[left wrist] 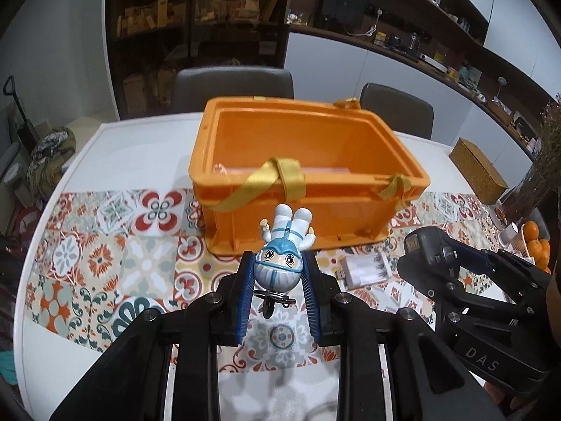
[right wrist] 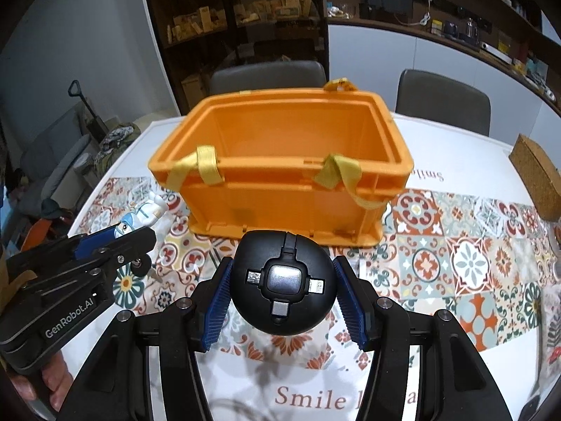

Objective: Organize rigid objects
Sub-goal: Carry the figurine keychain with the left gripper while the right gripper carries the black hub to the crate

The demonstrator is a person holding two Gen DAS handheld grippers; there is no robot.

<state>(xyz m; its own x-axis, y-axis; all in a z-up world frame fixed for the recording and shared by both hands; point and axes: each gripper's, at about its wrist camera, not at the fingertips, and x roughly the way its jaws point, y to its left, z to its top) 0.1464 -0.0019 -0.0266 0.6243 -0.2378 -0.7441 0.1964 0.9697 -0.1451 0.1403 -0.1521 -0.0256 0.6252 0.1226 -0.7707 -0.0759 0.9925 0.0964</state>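
Jaws tilt downward before the orange crate (left wrist: 301, 161): left gripper (left wrist: 278, 273) clamping an astronaut figurine (left wrist: 284, 245), right gripper (right wrist: 282, 287) a black round adapter (right wrist: 283, 282).

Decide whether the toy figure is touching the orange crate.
Apart. In the left wrist view the figure is clamped in the left hand-held gripper before the crate; the right wrist view shows patterned cloth between them.

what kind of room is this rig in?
Most likely a home dining room: a table with a patterned tile-print cover, upholstered chairs pushed in behind it, and dark wall shelving crowded with household items.
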